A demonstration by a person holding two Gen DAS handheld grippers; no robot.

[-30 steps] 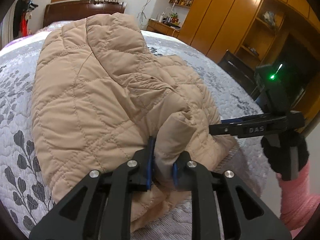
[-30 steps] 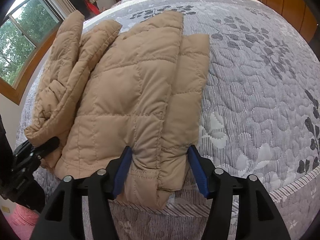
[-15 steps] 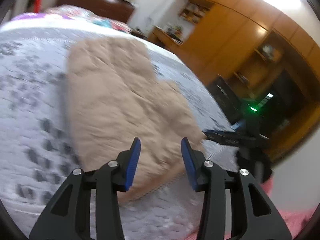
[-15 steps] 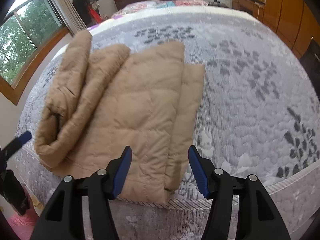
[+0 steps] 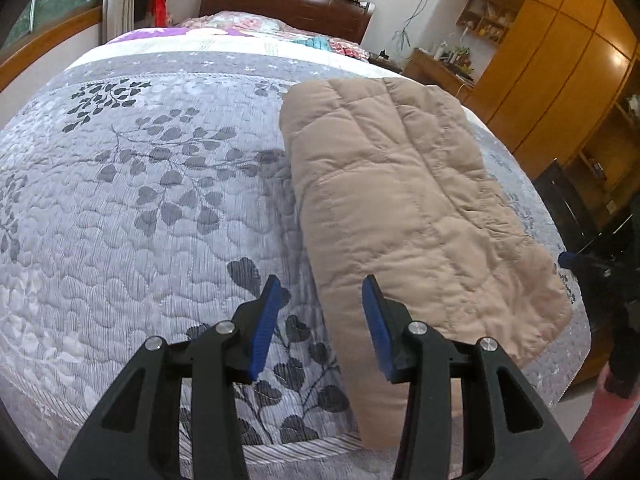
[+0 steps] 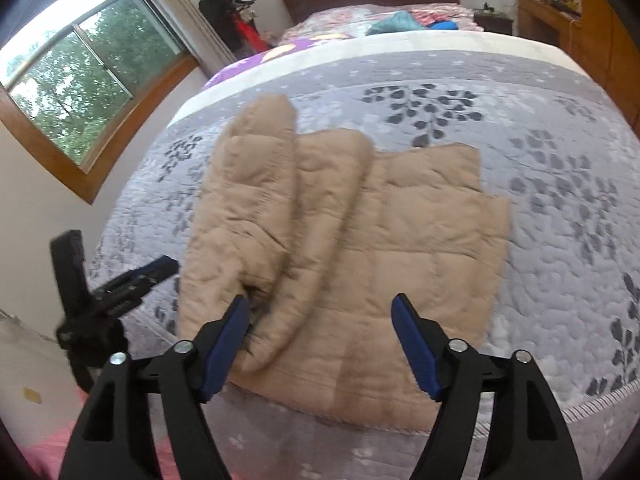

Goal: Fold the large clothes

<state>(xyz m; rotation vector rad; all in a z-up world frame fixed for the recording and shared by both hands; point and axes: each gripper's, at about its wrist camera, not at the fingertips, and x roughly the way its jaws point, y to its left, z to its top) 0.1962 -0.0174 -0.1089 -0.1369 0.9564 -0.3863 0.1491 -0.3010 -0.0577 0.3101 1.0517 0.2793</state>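
Note:
A tan quilted jacket [image 5: 400,208] lies folded on the grey leaf-print bedspread [image 5: 140,200], near the bed's front edge. My left gripper [image 5: 320,284] hovers open over the bedspread, just left of the jacket's near end, and holds nothing. In the right wrist view the jacket [image 6: 420,240] lies flat, with its bulky sleeve folds [image 6: 248,200] stacked on the left side. My right gripper [image 6: 320,300] hangs above the jacket's near hem; its jaws are opening and no cloth is pinched between them. The left gripper [image 6: 156,268] also shows at the left of that view.
A dark wooden headboard [image 5: 288,4] and pillows lie at the bed's far end. Orange wooden wardrobes [image 5: 560,60] line the right wall. A window [image 6: 80,92] is on the left wall. A pink sleeve [image 5: 604,420] shows beside the bed corner.
My left gripper let go of the jacket's fold, opened, and swung away to the left. My right gripper let go of the hem, rose, and its jaws spread wider.

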